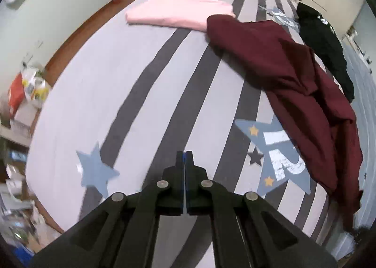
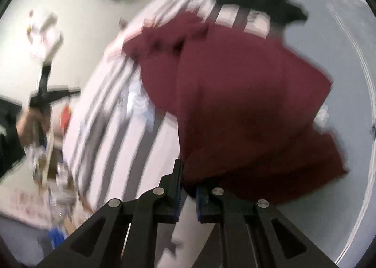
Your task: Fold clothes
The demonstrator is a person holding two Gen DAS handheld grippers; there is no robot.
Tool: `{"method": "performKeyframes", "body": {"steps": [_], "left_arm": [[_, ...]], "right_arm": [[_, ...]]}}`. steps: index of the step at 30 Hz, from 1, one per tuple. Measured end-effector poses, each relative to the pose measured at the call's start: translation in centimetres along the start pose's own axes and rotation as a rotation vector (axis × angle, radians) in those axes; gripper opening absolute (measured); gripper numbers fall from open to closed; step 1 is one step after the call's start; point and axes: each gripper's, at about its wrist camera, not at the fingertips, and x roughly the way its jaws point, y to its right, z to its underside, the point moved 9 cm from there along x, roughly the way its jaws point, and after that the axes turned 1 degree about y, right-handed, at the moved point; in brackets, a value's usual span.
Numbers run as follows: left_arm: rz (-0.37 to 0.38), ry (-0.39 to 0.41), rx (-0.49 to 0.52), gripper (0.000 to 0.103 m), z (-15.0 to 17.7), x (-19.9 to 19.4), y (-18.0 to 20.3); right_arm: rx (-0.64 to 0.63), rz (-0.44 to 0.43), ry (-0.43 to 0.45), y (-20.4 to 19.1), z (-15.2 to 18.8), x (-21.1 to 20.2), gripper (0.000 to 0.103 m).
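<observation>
- Bed (image 1: 131, 84) carried everything; cover was pale grey with dark stripes and blue star prints.
- Folded pink garment (image 1: 178, 12) lay flat at the far end.
- Maroon garment (image 1: 293, 84) lay crumpled along the right side, one corner touching the pink one (its near end hung off the edge).
- Black garment (image 1: 326, 44) lay rumpled beyond it, far right.

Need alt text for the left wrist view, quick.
The left gripper, shut and empty, hovers over a striped bedsheet with blue stars. A maroon garment lies crumpled to the right, a folded pink garment beyond it, a black garment at the far edge.
</observation>
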Motion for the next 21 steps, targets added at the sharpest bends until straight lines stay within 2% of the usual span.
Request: {"method": "performKeyframes", "body": {"steps": [1, 3, 5, 7, 8, 12, 15, 17, 19, 21], "left_arm": [[0.010, 0.016, 0.006, 0.009, -0.5, 0.2, 1.1], [0.066, 0.055, 0.026, 0.041, -2.9, 1.2, 4.6], [0.130, 0.081, 0.039, 0.051, -5.7, 2.2, 8.6], [0.178, 0.089, 0.060, 0.051, -8.8, 3.4, 13.1], [0.196, 0.104, 0.073, 0.051, -10.1, 3.7, 14.9], [0.198, 0.118, 0.148, 0.052, -14.6, 6.0, 21.1], [0.177, 0.086, 0.177, 0.054, -16.5, 8.7, 23.8], [0.137, 0.054, 0.209, 0.054, -16.8, 10.7, 24.7], [0.138, 0.037, 0.238, 0.052, -16.5, 12.1, 25.1], [0.139, 0.030, 0.269, 0.002, -16.3, 13.1, 25.3]], "right_arm": [[0.007, 0.015, -0.008, 0.4, 0.6, 0.1, 0.005], [0.020, 0.046, -0.024, 1.3, 1.7, 0.4, 0.008], [0.033, 0.077, -0.041, 2.2, 2.9, 0.6, 0.010], [0.046, 0.108, -0.057, 3.1, 4.0, 0.8, 0.016], [0.060, 0.136, -0.038, 4.2, 3.3, 0.4, 0.021], [0.119, 0.270, 0.087, 9.7, -2.4, -1.4, 0.024], [0.166, 0.373, 0.190, 13.4, -7.6, -1.7, 0.040], [0.219, 0.413, 0.239, 15.7, -9.5, -2.0, 0.043], [0.254, 0.437, 0.258, 18.3, -12.0, -1.8, 0.043], [0.277, 0.445, 0.265, 19.8, -13.7, -0.9, 0.043]]}}
